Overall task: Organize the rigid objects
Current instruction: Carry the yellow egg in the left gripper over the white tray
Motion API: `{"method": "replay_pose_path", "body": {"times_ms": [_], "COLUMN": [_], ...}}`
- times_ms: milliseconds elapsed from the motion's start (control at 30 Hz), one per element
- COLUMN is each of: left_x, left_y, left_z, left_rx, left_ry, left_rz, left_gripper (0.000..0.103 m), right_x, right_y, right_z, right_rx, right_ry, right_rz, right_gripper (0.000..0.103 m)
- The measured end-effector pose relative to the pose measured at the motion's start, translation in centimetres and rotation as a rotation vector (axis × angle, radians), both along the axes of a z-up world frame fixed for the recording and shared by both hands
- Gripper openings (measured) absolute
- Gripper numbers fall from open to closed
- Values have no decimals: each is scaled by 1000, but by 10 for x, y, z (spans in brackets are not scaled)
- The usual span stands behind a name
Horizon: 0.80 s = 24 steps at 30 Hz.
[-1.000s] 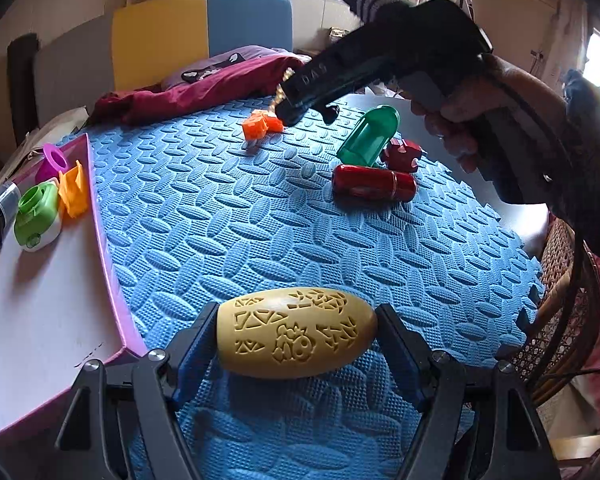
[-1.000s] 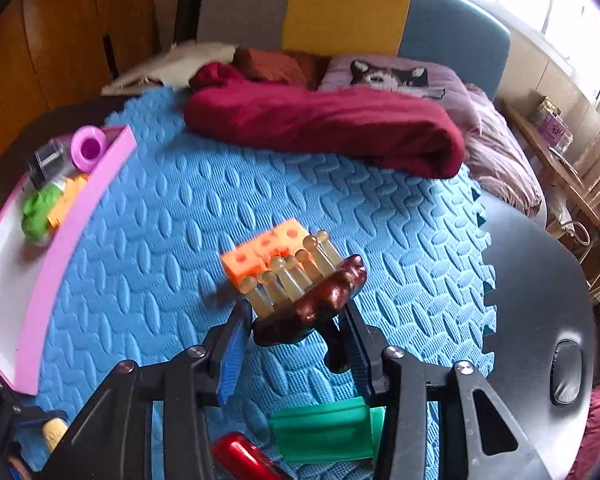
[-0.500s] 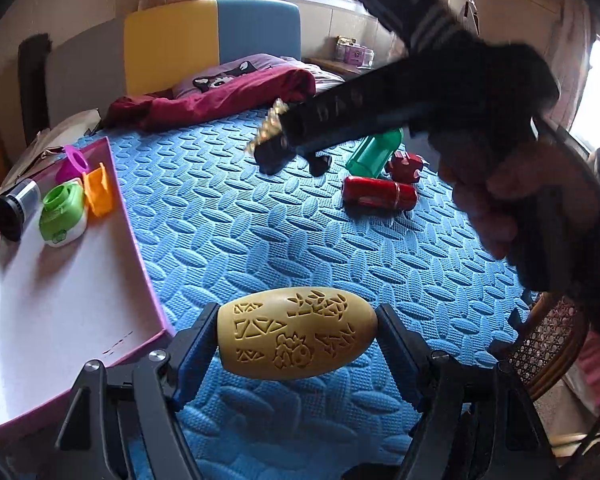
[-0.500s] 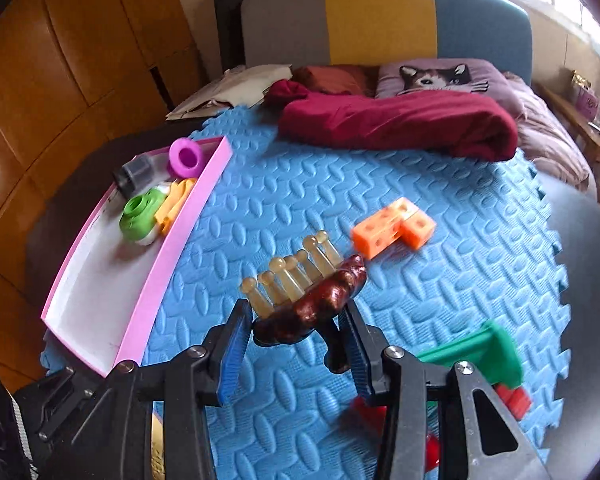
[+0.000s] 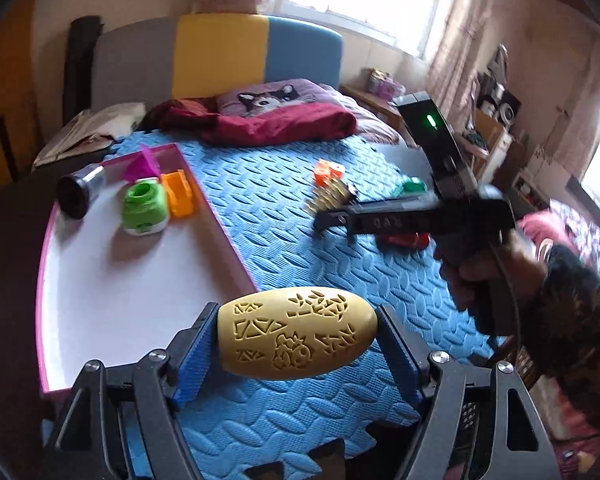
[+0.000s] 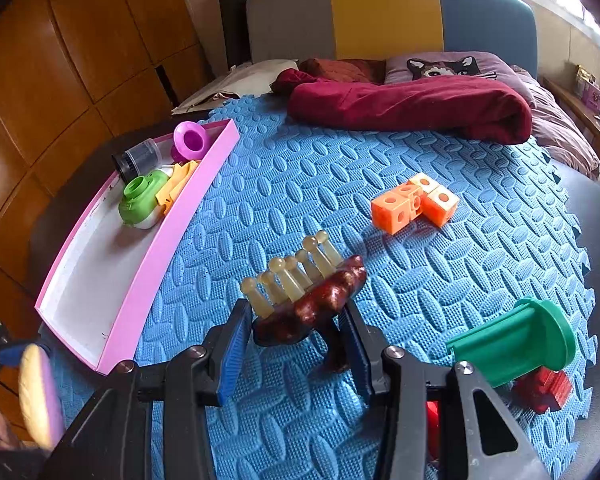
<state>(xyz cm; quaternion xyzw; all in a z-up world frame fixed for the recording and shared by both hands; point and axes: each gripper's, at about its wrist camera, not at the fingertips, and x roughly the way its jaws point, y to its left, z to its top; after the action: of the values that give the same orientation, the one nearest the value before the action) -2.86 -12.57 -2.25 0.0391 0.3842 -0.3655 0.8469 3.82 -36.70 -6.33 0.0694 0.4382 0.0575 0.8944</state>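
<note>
Two loads face the pink tray [image 5: 220,216]: the left tongs [image 5: 298,332] clamp the yellow egg [image 5: 298,332] end to end, just beside its near rim; the right tongs [image 6: 296,320] grip the brown pegged piece [image 6: 308,304] farther out on the blue mat [image 6: 300,184].

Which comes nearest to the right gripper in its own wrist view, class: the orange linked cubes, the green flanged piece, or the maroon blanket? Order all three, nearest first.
Measured from the right gripper:
1. Green flanged piece, lying on the blue foam mat just to the gripper's right.
2. Orange linked cubes, mid-mat, ahead and slightly right.
3. Maroon blanket, along the mat's far edge.
</note>
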Motion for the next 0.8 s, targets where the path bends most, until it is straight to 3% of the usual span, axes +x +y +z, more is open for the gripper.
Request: {"method": "replay_pose_path", "body": {"times_ms": [233, 300, 500, 667, 800], "left_x": [37, 47, 85, 118, 155], "left_y": [46, 53, 75, 79, 78], "left_z": [17, 21, 13, -5, -15], "left_rx": [-135, -101, -39, 26, 34], "left_ry": [103, 52, 8, 21, 62], "left_rz": [149, 201, 328, 382, 427], "left_gripper": [77, 77, 77, 77, 77], "right_x": [1, 1, 1, 1, 1], "right_y": [1, 1, 2, 2, 2], "right_z": [0, 0, 0, -1, -1], "right_rx": [-8, -8, -7, -18, -22], "right_ry": [0, 0, 1, -2, -3], "right_rz": [4, 4, 4, 5, 5], "right_gripper": [45, 45, 45, 45, 45]}}
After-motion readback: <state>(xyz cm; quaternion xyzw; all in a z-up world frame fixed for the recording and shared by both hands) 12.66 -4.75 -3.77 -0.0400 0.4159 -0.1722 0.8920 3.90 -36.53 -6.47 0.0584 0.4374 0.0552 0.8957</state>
